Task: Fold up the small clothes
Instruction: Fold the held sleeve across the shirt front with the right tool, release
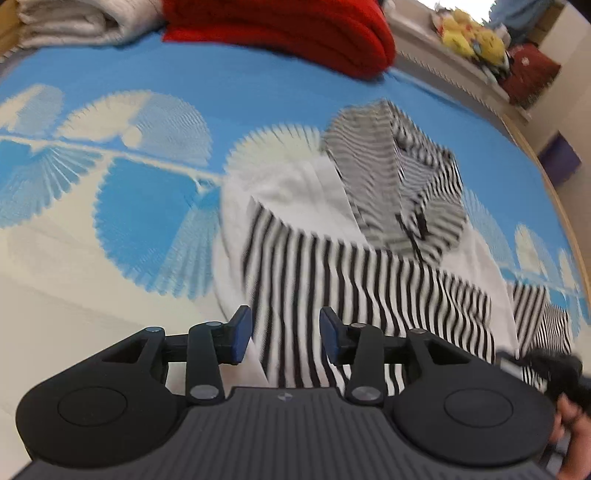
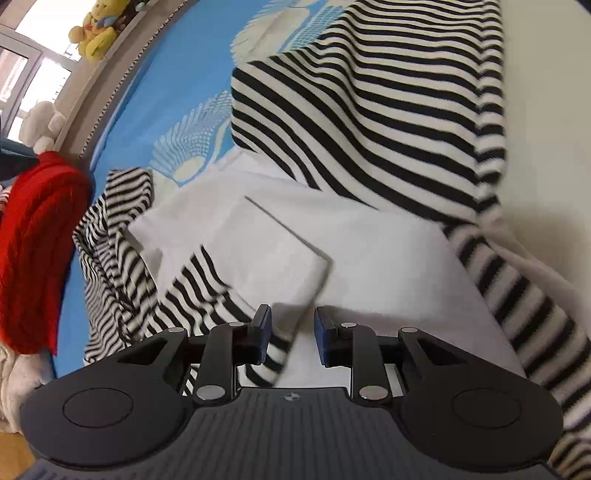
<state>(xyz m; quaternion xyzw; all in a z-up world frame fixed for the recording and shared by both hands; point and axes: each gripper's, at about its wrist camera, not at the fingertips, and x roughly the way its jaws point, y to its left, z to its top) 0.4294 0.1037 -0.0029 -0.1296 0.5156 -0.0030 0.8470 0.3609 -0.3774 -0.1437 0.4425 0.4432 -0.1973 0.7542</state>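
Observation:
A small black-and-white striped hooded garment with white panels (image 1: 354,280) lies on a blue and cream patterned bed cover (image 1: 155,206). Its striped hood (image 1: 399,177) points away from me. My left gripper (image 1: 285,334) hovers open and empty over the garment's near striped edge. In the right wrist view the same garment (image 2: 369,122) fills the frame, with a white panel (image 2: 280,251) in the middle and a striped part folded over it. My right gripper (image 2: 291,338) is open just above the white panel and a striped edge, holding nothing.
A folded red knit (image 1: 295,33) and a folded white knit (image 1: 74,22) lie at the far side of the bed. Yellow plush toys (image 1: 472,37) sit on a ledge beyond. The red knit (image 2: 37,251) also shows at the left of the right wrist view.

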